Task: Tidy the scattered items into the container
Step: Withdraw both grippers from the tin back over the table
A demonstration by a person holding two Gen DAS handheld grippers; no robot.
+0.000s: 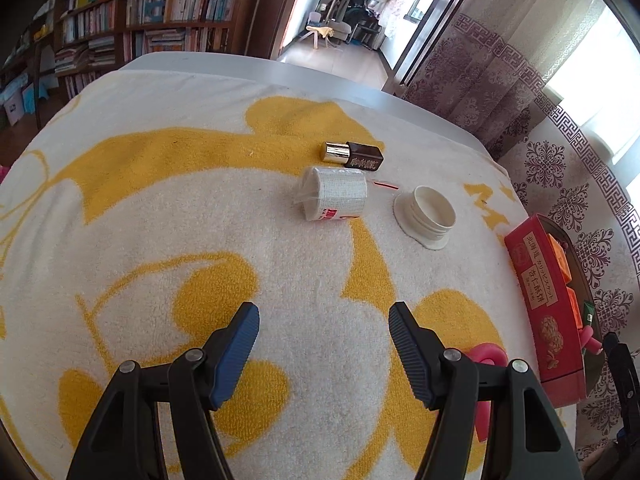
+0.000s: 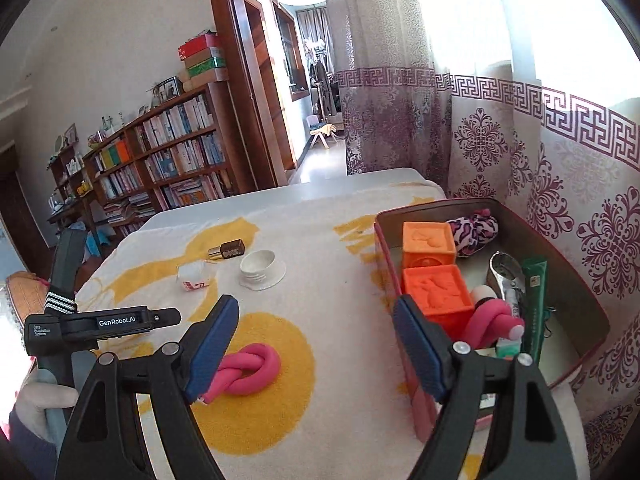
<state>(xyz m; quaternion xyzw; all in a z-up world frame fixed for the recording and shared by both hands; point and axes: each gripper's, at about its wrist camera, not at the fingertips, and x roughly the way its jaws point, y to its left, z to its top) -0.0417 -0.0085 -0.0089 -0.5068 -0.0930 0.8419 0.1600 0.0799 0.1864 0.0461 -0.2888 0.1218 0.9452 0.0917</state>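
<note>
Now both hand-held grippers, left and right, gape empty; right hovers by the pink knot (box at three o'clock).

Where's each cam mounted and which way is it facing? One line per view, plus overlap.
Left wrist: on the left gripper, angled down over the towel at the gauze roll, brown bottle and white lid; its own two fingers show, open and empty.
Right wrist: on the right gripper, facing the pink knot and red box; its open fingers show, and the left gripper's body in a gloved hand.
Shared: towel, roll, bottle, lid, box, pink knot, bookshelf.
</note>
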